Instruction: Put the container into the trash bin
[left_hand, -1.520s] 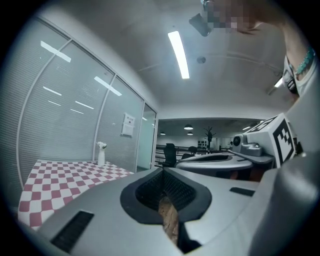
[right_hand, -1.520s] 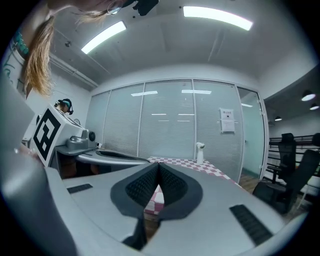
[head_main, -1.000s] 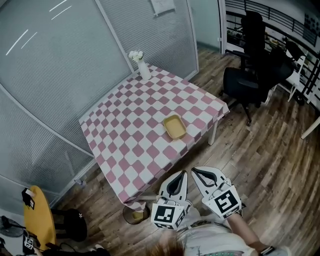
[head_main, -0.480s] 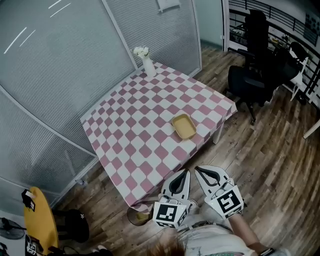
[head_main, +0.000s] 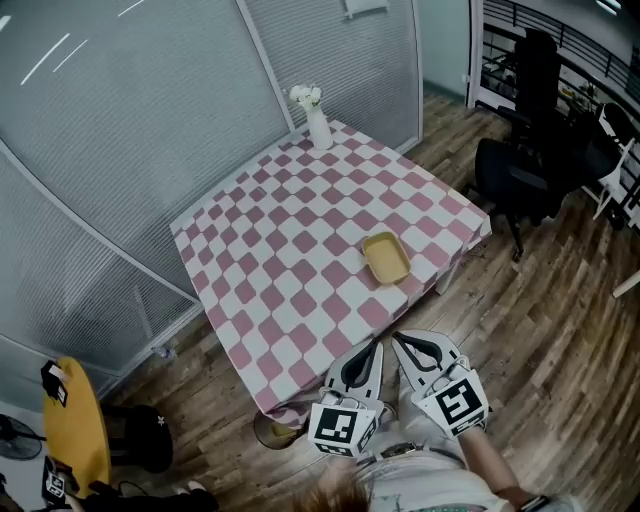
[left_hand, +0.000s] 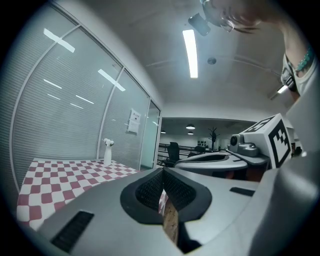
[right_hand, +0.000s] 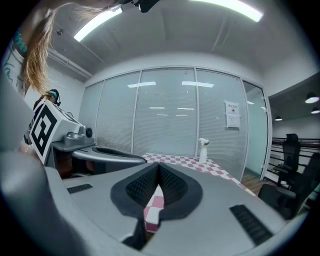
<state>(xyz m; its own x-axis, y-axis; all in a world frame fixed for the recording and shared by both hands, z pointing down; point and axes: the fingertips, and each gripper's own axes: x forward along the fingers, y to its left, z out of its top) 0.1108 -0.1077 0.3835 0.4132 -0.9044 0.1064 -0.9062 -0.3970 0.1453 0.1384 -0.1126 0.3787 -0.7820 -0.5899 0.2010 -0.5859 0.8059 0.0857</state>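
Observation:
A shallow yellow container (head_main: 385, 258) lies on the pink-and-white checked table (head_main: 280, 250), near its right front edge. A small round bin (head_main: 268, 430) stands on the floor, half under the cloth's near corner. My left gripper (head_main: 374, 344) and right gripper (head_main: 398, 338) hang side by side in the air just short of the table's front edge, below the container. Both are shut with nothing between the jaws. In the left gripper view the left gripper (left_hand: 163, 172) points along the table; in the right gripper view the right gripper (right_hand: 159, 166) does the same.
A white vase with flowers (head_main: 317, 122) stands at the table's far corner. Glass partition walls run behind and left of the table. A black office chair (head_main: 530, 170) is at the right, a yellow seat (head_main: 75, 430) at the lower left. Wooden floor surrounds the table.
Both grippers have come closer to the table's front edge, still shut. The table and container sit further right and nearer in the head view.

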